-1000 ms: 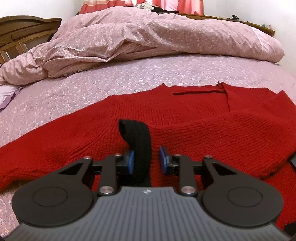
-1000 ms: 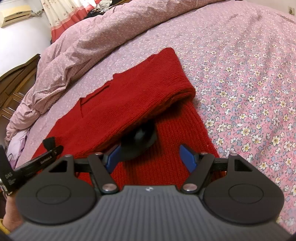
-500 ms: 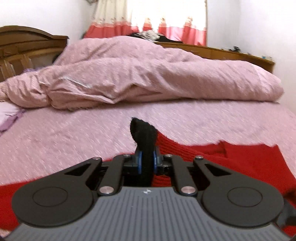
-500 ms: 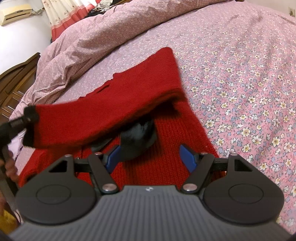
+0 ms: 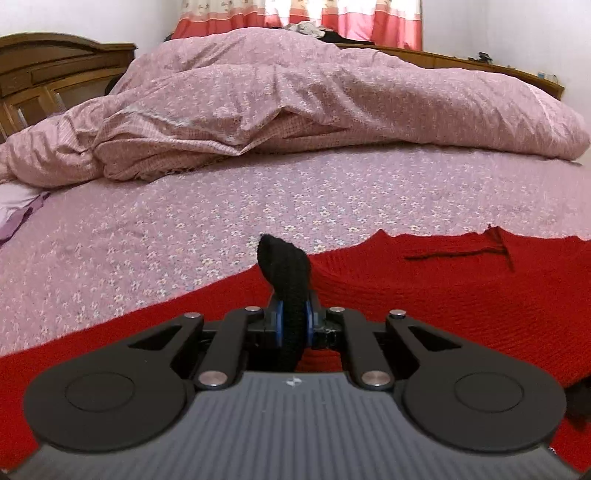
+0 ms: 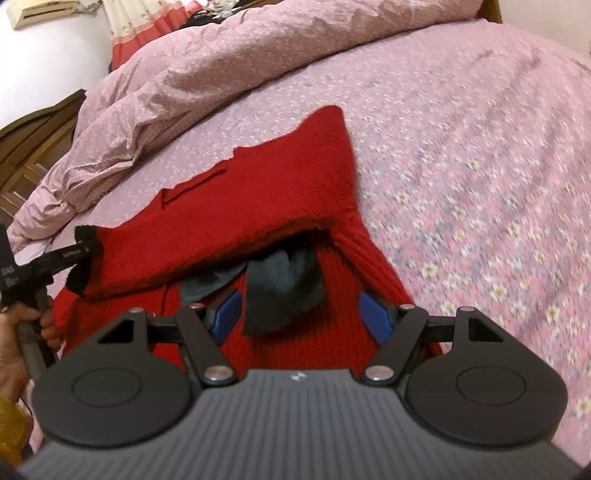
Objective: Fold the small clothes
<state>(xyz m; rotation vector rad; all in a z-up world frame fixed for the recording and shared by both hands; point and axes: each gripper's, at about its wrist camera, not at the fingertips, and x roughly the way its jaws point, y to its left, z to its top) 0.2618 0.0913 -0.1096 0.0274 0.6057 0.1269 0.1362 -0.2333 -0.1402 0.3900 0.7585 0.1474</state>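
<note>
A red knit sweater (image 5: 443,291) lies spread on the flowered bedsheet (image 5: 258,206). My left gripper (image 5: 293,326) is shut on the sleeve's black cuff (image 5: 284,269), which sticks up above the pads. In the right wrist view that left gripper (image 6: 79,251) holds the cuff (image 6: 79,280) at the left, with the red sleeve (image 6: 221,229) raised off the sweater body (image 6: 332,332). My right gripper (image 6: 301,314) hangs open over the body. A dark grey piece of cloth (image 6: 284,291) shows under the raised sleeve, between the blue pads (image 6: 375,315), which do not press it.
A bunched pink duvet (image 5: 295,103) fills the far side of the bed. A wooden headboard (image 5: 44,74) stands at the left and red-trimmed curtains (image 5: 295,18) hang behind. A purple cloth (image 5: 18,214) lies at the left edge. A person's hand (image 6: 22,328) grips the left handle.
The left jaws closed on the black cuff, then lifted the sleeve up and out to the left. The dark grey cloth beneath came into fuller view. The right gripper stayed put.
</note>
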